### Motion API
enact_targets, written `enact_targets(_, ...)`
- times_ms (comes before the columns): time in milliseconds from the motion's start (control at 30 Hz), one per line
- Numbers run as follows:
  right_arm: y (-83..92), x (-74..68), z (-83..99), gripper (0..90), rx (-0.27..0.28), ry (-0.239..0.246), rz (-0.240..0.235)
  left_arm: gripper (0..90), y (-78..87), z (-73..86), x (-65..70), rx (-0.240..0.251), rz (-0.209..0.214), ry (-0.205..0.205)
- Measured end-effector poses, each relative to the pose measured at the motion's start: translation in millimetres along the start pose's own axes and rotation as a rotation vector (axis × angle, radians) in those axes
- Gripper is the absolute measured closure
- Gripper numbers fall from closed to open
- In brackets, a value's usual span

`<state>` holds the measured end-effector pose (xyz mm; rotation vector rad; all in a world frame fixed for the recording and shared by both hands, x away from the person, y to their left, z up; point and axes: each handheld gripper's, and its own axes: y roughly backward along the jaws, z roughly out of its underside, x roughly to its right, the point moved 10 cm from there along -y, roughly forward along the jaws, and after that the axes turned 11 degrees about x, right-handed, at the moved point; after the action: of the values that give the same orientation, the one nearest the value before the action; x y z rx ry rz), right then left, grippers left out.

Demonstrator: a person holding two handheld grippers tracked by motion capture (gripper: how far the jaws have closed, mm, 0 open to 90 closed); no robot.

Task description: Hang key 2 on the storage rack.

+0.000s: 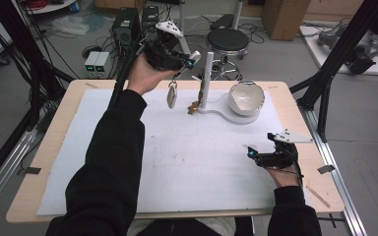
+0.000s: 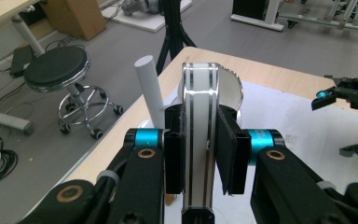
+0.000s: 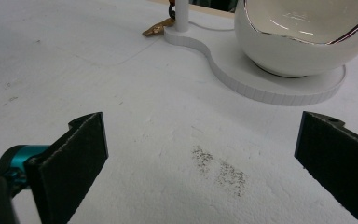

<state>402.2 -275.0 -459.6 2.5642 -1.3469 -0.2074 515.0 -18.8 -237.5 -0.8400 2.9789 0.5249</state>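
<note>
Nearest to us, our right gripper (image 1: 262, 156) rests low on the white mat (image 1: 177, 162) that covers the tabletop (image 1: 54, 142). Its jaws stand wide apart with nothing between them; in the right gripper view only bare mat and a faint grey smudge (image 3: 219, 170) lie in the gap. Beyond the jaws sits the white stand (image 3: 261, 84), with the white bowl (image 3: 303, 37) on the round end of its base, ahead and toward the right jaw, and the thin post (image 3: 182, 14) ahead toward the left jaw. A small gold thing (image 3: 156, 29) lies at the foot of the post.

Farther off, our left gripper (image 1: 177, 61) is raised above the far side of the tabletop. Its jaws are clamped on a bracelet (image 2: 198, 140), a white band with silver edges, which stands on edge between the pads and reaches up past the jaw tips. In the high view the bracelet (image 1: 172, 95) hangs down from the jaws, just beside the post (image 1: 207, 78) and apart from it. In the left gripper view the top of the post (image 2: 149, 88) rises just beyond the left jaw, and the bowl's rim shows behind the bracelet.

We judge the pickup done: the bracelet is off the tabletop and firmly gripped. What is left, it seems, is to carry it the short way to the stand, hang it on the post or drop it in the bowl, and let go.
</note>
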Motion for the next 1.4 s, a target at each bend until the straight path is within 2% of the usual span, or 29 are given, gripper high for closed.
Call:
enact_targets(167, 0.0, -0.5, 0.0, 1.4, 0.000, -0.001, -0.003, 74.4, -15.4, 1.0, 1.9, -0.035, 0.007, -0.012)
enact_targets(433, -1.4, -1.3, -0.1, 1.4, 0.002, -0.001, -0.008, 74.4, -40.7, -9.5, 8.0, -0.025, 0.029, -0.017)
enact_targets(567, -0.6, -2.2, -0.9, 1.4, 0.008, 0.001, -0.010, 74.4, -51.7, -11.0, 8.6, -0.037, 0.028, -0.010)
enact_targets(700, -0.8, -1.9, -0.2, 1.4, 0.003, 0.008, -0.007, 74.4, -61.5, -16.1, 11.1, -0.024, 0.041, -0.011)
enact_targets(833, -0.5, -0.5, 0.2, 1.4, 0.001, 0.007, 0.000, 74.4, -70.1, -21.7, 12.1, 0.009, 0.044, -0.004)
enact_targets(1067, 0.6, 0.3, -0.5, 1.4, 0.005, 0.000, 0.002, 74.4, -86.8, -21.1, 10.0, 0.009, 0.047, 0.013)
enact_targets(1300, 1.3, 1.1, -0.7, 1.4, 0.007, 0.005, 0.002, 74.4, -101.5, -28.3, 12.7, 0.042, 0.061, 0.044)
enact_targets(1333, 1.6, 1.3, -0.4, 1.4, 0.005, 0.003, 0.004, 74.4, -103.2, -28.0, 12.0, 0.036, 0.056, 0.033)
enact_targets(1400, 2.0, 1.1, -0.4, 1.4, 0.006, -0.001, 0.003, 74.4, -108.3, -26.5, 9.3, 0.025, 0.045, 0.042)
